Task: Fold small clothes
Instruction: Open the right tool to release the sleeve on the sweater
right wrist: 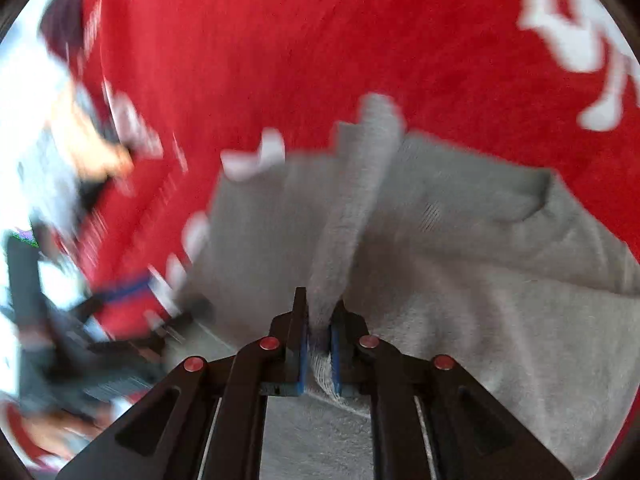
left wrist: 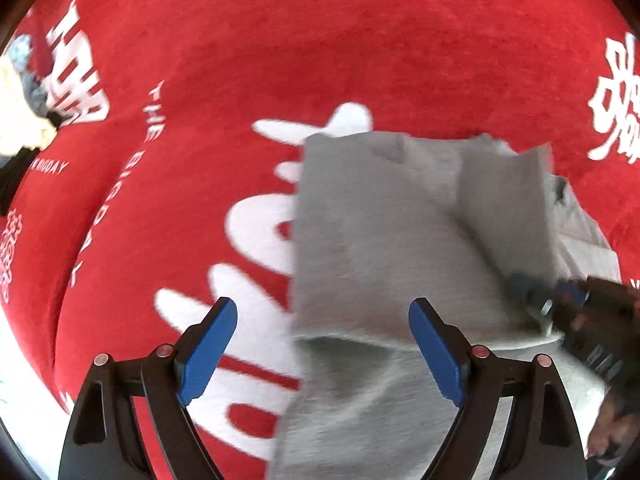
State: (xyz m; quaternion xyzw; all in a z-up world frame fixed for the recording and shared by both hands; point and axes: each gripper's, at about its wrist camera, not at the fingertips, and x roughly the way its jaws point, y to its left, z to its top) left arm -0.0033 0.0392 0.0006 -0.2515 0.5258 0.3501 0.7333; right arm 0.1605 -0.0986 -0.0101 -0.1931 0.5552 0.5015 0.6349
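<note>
- Centre frame, on red printed blanket (left wrist: 280,40): grey garment (left wrist: 380,220), partly folded; folding unfinished.
- Right tongs (right wrist: 319,332): clenched on garment's lifted fold.
- Left tongs (left wrist: 323,344): released, empty.

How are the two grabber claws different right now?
The left gripper is wide open and holds nothing, while the right gripper is pinched shut on a fold of the gray cloth. The left one hovers partly over the red blanket; the right one sits over the cloth. Both have black arms and blue pads.
</note>
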